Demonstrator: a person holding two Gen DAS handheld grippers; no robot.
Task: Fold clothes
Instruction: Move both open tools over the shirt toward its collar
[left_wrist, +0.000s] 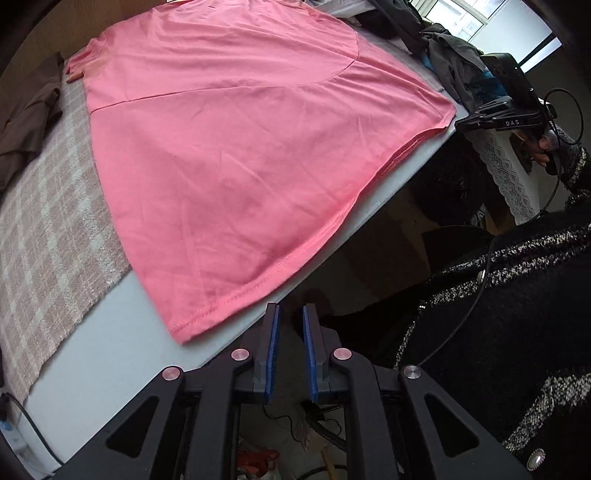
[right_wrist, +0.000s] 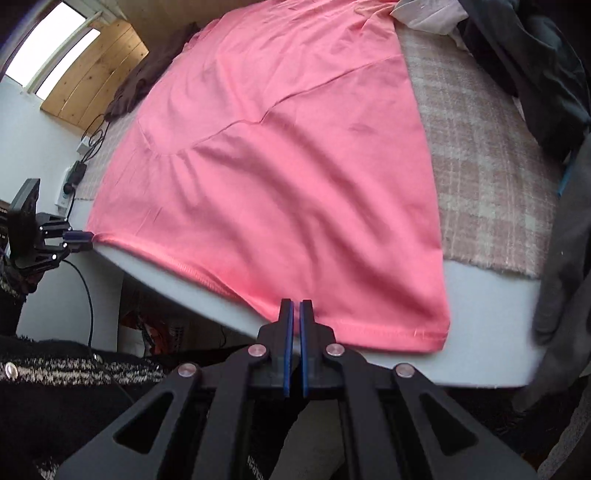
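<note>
A pink T-shirt lies spread flat across the tabletop, its stitched hem running along the near edge and slightly overhanging it in the middle. One short sleeve reaches toward the far left corner, and a long crease crosses the body from side to side. Under the shirt a beige checked cloth covers most of the tabletop, leaving a pale bare strip along the near edge.

The left gripper sits just off the near edge beside the hem's left corner; in its own view the blue pads stand a narrow gap apart with nothing between them. In the right wrist view, the same gripper shows its tips right at the hem corner, and whether they touch the fabric cannot be told.

The right gripper is at the hem nearer the right corner, its pads almost together with only a thin slit between them; the hem edge lies just at the tips, but whether fabric sits between them I cannot tell. A hand in a black tweed sleeve holds it.

A brown garment lies at the tabletop's left edge, and a heap of dark clothes is piled at the far right corner. The person's black tweed jacket fills the space before the near edge.
</note>
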